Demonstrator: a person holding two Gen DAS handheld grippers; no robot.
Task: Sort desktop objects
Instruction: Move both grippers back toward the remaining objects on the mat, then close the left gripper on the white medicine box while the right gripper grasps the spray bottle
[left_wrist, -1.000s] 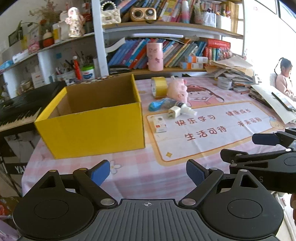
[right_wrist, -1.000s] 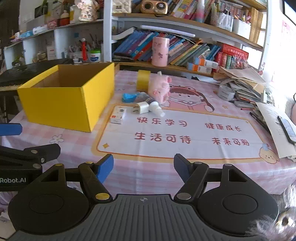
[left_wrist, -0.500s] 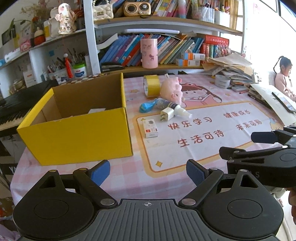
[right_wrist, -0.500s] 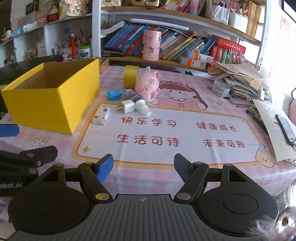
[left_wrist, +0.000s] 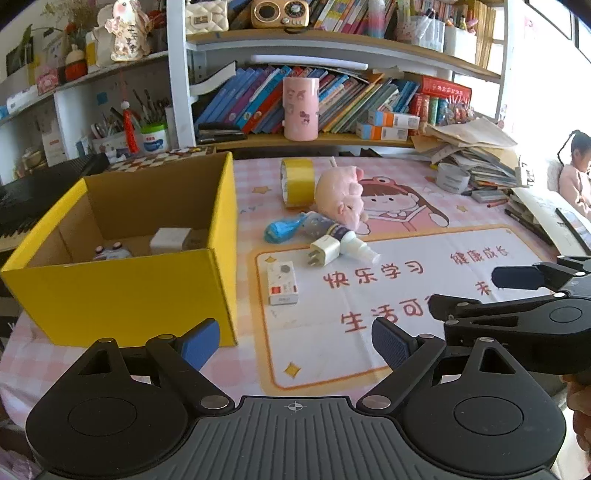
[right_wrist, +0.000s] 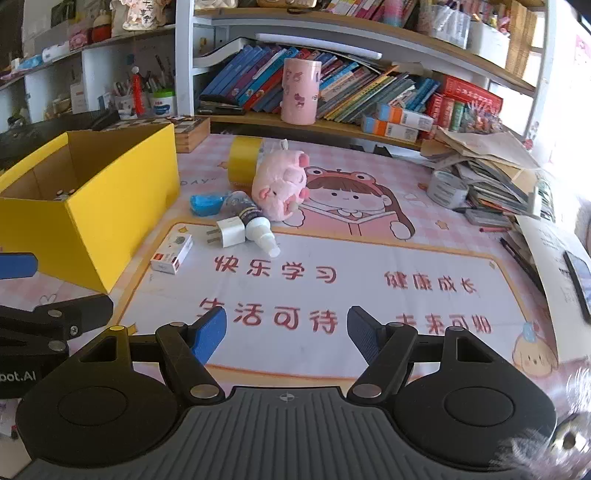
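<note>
A yellow cardboard box (left_wrist: 122, 291) (right_wrist: 110, 206) stands open at the table's left with a white block (left_wrist: 170, 238) and a small item inside. To its right lie a small white-and-red box (left_wrist: 282, 282) (right_wrist: 171, 254), a white plug adapter (left_wrist: 325, 251) (right_wrist: 229, 232), a spray bottle (left_wrist: 347, 240) (right_wrist: 255, 221), a blue item (left_wrist: 282, 229) (right_wrist: 205, 203), a pink plush pig (left_wrist: 340, 195) (right_wrist: 280, 184) and a yellow tape roll (left_wrist: 297, 181) (right_wrist: 242, 160). My left gripper (left_wrist: 295, 343) is open and empty before the box. My right gripper (right_wrist: 286, 330) is open and empty over the mat.
A pink printed mat (right_wrist: 369, 266) covers the table. A grey tape roll (right_wrist: 447, 190) and heaped papers and books (right_wrist: 491, 173) sit at the right. A bookshelf with a pink cup (right_wrist: 299, 92) runs behind. A keyboard (left_wrist: 33, 199) lies at the left. A child (left_wrist: 574, 173) sits far right.
Both grippers have moved forward and higher, so the box interior and the objects now appear closer. Both stayed open. Nothing on the table moved.
</note>
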